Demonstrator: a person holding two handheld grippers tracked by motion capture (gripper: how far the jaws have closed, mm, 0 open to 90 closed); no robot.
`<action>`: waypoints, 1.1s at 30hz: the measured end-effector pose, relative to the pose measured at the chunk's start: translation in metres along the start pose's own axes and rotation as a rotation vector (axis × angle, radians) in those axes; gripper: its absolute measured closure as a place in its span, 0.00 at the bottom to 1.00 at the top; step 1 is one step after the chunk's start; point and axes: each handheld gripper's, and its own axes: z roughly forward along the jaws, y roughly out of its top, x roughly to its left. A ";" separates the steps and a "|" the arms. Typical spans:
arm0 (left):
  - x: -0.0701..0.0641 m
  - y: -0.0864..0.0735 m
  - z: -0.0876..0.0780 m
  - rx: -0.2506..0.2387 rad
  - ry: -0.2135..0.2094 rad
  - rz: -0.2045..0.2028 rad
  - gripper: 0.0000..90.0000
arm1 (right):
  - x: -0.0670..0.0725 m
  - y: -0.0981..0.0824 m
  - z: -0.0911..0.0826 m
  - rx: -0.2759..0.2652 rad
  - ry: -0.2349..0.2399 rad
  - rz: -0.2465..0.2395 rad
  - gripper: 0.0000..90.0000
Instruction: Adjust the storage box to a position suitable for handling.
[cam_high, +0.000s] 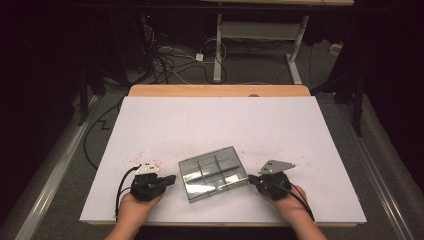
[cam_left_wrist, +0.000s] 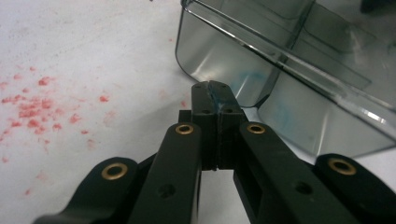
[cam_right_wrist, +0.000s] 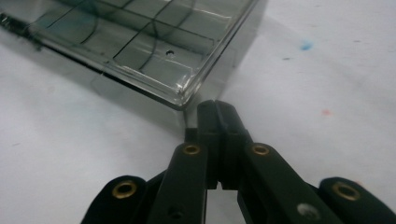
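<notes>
A clear, smoke-tinted plastic organizer box (cam_high: 213, 173) with several compartments lies on the white table top (cam_high: 215, 125) near the front. My left gripper (cam_high: 172, 179) rests just left of the box, jaws shut with nothing between them; in the left gripper view its tips (cam_left_wrist: 214, 88) sit close before the box's rounded corner (cam_left_wrist: 219, 60). My right gripper (cam_high: 249, 178) sits at the box's right end, also shut and empty. In the right gripper view its tips (cam_right_wrist: 215, 106) are right by the box's near corner (cam_right_wrist: 180, 100); I cannot tell if they touch.
Red specks (cam_left_wrist: 32, 112) stain the table to the left of the box, and a few blue and red marks (cam_right_wrist: 306, 45) lie to its right. A wooden edge (cam_high: 220, 90) runs along the table's far side. Cables (cam_high: 165, 60) lie on the floor beyond.
</notes>
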 end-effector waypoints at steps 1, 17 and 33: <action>0.001 0.000 0.000 0.002 0.000 -0.001 0.97 | 0.004 -0.001 0.000 -0.004 0.005 -0.005 1.00; 0.004 0.000 0.004 0.008 0.036 -0.036 0.98 | 0.026 -0.006 -0.011 -0.074 0.039 0.010 1.00; -0.018 0.022 0.034 0.029 0.005 0.035 0.98 | -0.014 -0.025 -0.036 -0.128 -0.097 0.162 1.00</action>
